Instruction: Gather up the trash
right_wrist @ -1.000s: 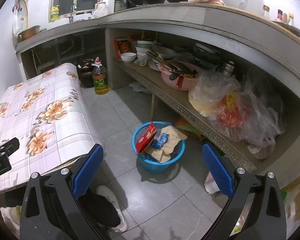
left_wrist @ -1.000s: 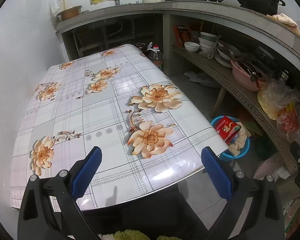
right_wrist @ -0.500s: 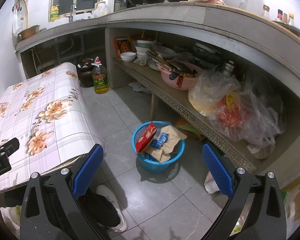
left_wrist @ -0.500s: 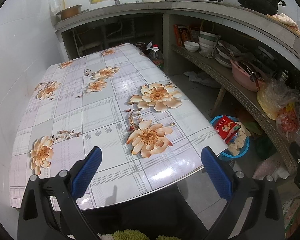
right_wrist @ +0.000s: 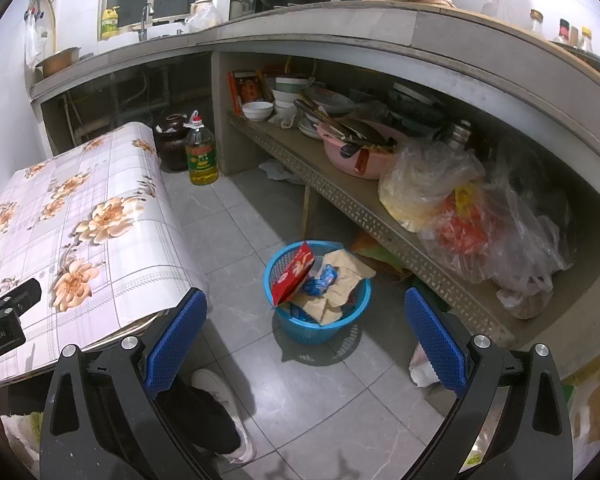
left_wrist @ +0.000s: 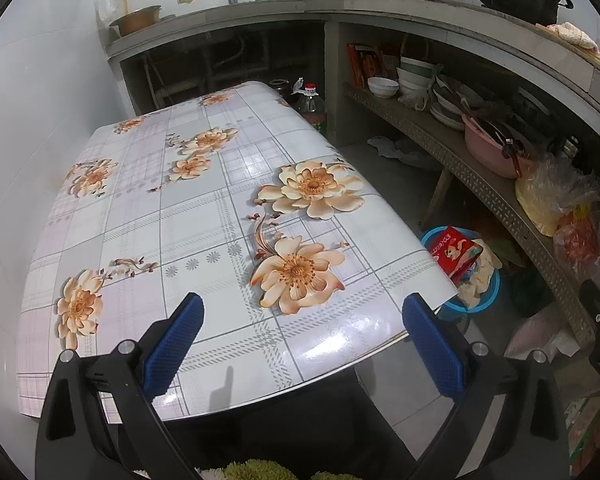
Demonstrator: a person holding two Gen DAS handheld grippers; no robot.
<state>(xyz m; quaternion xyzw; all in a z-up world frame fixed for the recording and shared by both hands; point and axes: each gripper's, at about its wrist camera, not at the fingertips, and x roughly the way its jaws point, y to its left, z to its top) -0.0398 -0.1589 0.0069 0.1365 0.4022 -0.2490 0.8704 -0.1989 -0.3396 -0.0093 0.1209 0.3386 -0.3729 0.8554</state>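
L gripper (left_wrist: 300, 322) hangs over the near edge of a table (left_wrist: 148, 216) w/ a floral-print plaid cover, blue-padded fingers (left_wrist: 174, 344) spread wide, nothing between them. R gripper (right_wrist: 304, 320) hovers above the grey tile floor (right_wrist: 236, 220), jaws likewise wide apart & empty; a bit of the L gripper's black body shows at the left edge of the R wrist view. Trash sits in a blue plastic basket (right_wrist: 320, 326) on the floor, just beside the table's right corner & in front of a low perforated shelf (right_wrist: 364, 216). Inside the basket: red snack packet (right_wrist: 294, 272) leaning upright against the left wall, crumpled blue wrapper (right_wrist: 320, 278) near the middle, crumpled brown paper (right_wrist: 340, 280) to the right, spilling over the rim. From the L wrist view the same basket is partly hidden behind the table corner. On the shelf: pink basin (right_wrist: 352, 156) w/ utensils, stacked bowls, clear plastic bags (right_wrist: 460, 216) w/ yellow & red contents. Cooking oil bottle (right_wrist: 201, 156) stands on the floor past the table's far end, next to a dark jar (right_wrist: 172, 136). A white shoe (right_wrist: 228, 408) & dark trouser leg of the person show under the R gripper.
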